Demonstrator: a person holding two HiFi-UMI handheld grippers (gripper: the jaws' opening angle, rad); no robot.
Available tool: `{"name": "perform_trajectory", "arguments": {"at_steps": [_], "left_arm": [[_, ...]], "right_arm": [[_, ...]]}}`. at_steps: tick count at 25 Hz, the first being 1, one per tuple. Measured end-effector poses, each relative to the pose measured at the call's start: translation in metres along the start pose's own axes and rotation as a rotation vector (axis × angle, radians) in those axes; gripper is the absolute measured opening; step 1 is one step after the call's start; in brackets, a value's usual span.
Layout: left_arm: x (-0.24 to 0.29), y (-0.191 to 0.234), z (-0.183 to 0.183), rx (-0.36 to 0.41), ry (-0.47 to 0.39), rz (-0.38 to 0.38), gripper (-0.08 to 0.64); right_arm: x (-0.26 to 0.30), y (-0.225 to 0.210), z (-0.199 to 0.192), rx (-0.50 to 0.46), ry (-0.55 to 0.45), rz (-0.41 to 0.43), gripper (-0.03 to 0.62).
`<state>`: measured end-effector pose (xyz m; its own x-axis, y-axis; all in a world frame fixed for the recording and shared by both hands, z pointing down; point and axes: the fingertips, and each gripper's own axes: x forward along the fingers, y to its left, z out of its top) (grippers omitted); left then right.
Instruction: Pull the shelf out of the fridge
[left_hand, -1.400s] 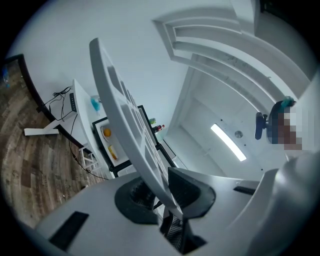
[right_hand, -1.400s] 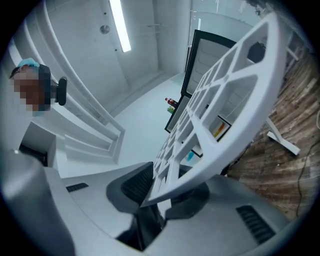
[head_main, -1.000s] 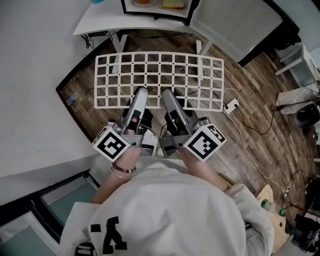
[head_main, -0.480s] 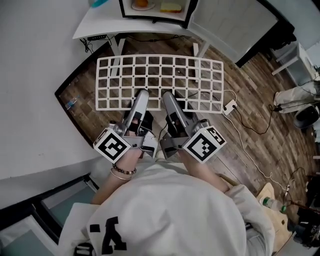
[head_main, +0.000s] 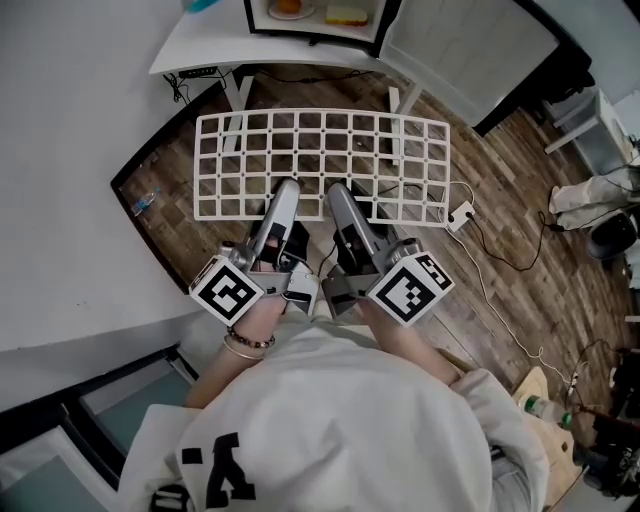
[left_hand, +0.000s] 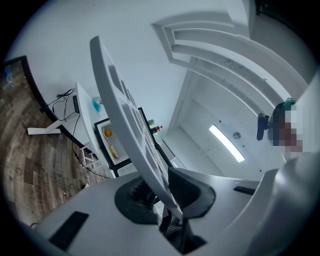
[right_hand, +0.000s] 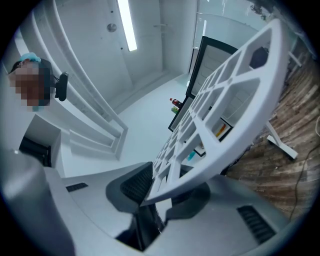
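Shelf (head_main: 322, 153) flat, long axis crosswise

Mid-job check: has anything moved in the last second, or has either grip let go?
Nothing visibly changed. The left gripper and the right gripper are still shut on the near edge of the shelf, side by side as before. The shelf stays held out above the floor in the same place.

Wood floor (head_main: 572, 292) with power strip (head_main: 461, 213), cables (head_main: 503, 262)
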<state>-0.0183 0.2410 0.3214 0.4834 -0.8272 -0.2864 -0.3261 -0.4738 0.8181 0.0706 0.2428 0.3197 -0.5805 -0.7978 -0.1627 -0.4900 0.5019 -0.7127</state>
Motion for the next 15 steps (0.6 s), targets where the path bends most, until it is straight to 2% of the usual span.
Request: {"name": "perform_trajectory", "arguments": {"at_steps": [6, 10, 15], "left_arm": [[0.001, -0.002, 0.0, 0.008, 0.003, -0.003, 0.064], [0.0, -0.001, -0.002, -0.025, -0.006, 0.0, 0.063], [-0.002, -0.007, -0.008, 0.019, 0.004, -0.002, 0.063]], "right_arm": [[-0.001, 0.001, 0.002, 0.003, -0.01, 0.006, 0.1], [0.0, -0.001, 0.001, 0.008, -0.012, 0.006, 0.1], [-0.011, 0.0, 0.004, 0.003, -0.017, 0.016, 0.1]]}}
